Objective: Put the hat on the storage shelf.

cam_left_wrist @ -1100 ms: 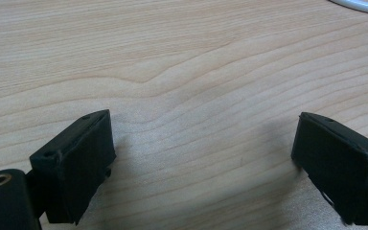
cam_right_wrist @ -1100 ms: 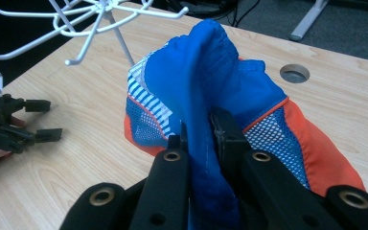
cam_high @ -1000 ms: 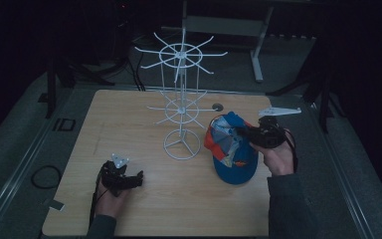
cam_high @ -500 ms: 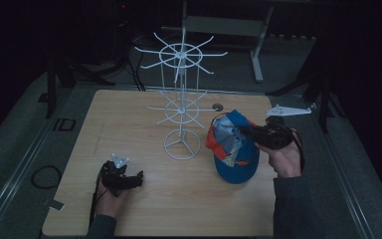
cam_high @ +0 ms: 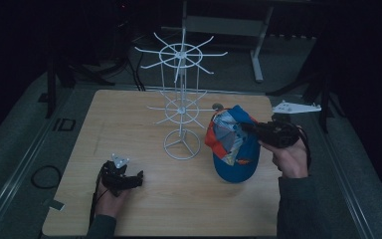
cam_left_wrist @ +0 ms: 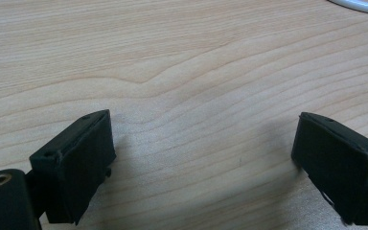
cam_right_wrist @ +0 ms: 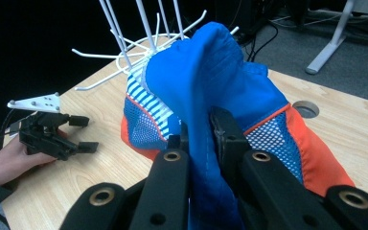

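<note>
Right gripper [cam_right_wrist: 199,132]: jaws pinching blue fabric of baseball cap [cam_high: 234,149], beside white wire display rack [cam_high: 181,107] | Left gripper [cam_high: 124,178]: jaws spread, idle on table [cam_high: 129,114] | Advice: lift cap clear of prongs, grip firm.

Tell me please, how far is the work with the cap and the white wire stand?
Done: the right gripper is shut on a fold of the blue and orange cap. In hand: the cap looks partly raised off the table, beside the white wire stand. Left, probably: hanging it on an arm of the stand. The left gripper rests open, holding nothing.
</note>
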`<state>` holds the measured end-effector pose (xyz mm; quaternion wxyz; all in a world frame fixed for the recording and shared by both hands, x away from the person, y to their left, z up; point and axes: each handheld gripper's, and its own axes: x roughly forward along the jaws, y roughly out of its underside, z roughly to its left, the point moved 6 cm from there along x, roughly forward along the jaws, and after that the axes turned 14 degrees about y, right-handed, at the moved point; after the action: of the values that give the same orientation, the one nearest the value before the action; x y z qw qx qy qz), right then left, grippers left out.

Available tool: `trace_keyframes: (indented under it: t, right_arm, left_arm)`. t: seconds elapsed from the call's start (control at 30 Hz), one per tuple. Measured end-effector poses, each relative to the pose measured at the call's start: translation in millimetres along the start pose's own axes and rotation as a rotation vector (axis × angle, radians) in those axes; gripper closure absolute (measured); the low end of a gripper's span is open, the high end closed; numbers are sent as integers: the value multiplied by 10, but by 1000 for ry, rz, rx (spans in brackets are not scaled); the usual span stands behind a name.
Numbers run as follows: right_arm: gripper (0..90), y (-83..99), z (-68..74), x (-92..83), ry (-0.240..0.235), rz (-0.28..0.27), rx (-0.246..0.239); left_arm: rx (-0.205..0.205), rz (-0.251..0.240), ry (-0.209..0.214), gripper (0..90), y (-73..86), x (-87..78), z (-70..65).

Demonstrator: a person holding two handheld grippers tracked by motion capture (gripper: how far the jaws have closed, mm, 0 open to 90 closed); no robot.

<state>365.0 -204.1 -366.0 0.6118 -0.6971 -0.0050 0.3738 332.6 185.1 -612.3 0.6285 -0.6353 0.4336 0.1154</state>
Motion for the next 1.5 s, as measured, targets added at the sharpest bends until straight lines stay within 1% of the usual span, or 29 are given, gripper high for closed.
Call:
trace_keyframes:
  t: [0.2,0.37,0.4,0.5,0.67,0.73,1.0,1.3,1.33,1.37,1.4,1.5]
  right_arm:
    - [849,-56,41,-65,-16,-19,-5]
    - [849,-85,64,-104,-18,-31,-13]
    - [849,-101,72,-128,-19,-43,-16]
    - [849,-105,75,-136,-19,-45,-16]
    - [848,-155,95,-197,-20,-63,-23]
    - [848,-188,120,-226,-34,-76,-21]
    - [848,-269,186,-270,-50,-97,-31]
    - [848,-338,212,-313,-62,-117,-40]
    - [848,-357,214,-331,-76,-125,-35]
    - [848,-357,214,-331,-76,-125,-35]
    - [847,-376,219,-350,-91,-134,-34]
    - [847,-391,221,-370,-97,-139,-34]
  left_arm:
    - [0,0,0,78,0,0,0]
    - [1,1,1,78,0,0,0]
    - [1,1,1,78,0,0,0]
    - [1,0,1,78,0,0,-1]
    - [-1,-2,1,78,-2,2,-3]
    - [0,-2,1,78,-2,2,-3]
    - [1,-1,1,78,-2,2,-2]
    - [2,0,2,78,-2,2,-3]
    - [2,0,2,78,-2,2,-3]
    - [2,0,2,78,-2,2,-3]
    - [3,0,2,78,-2,2,-3]
    - [3,0,2,78,-2,2,-3]
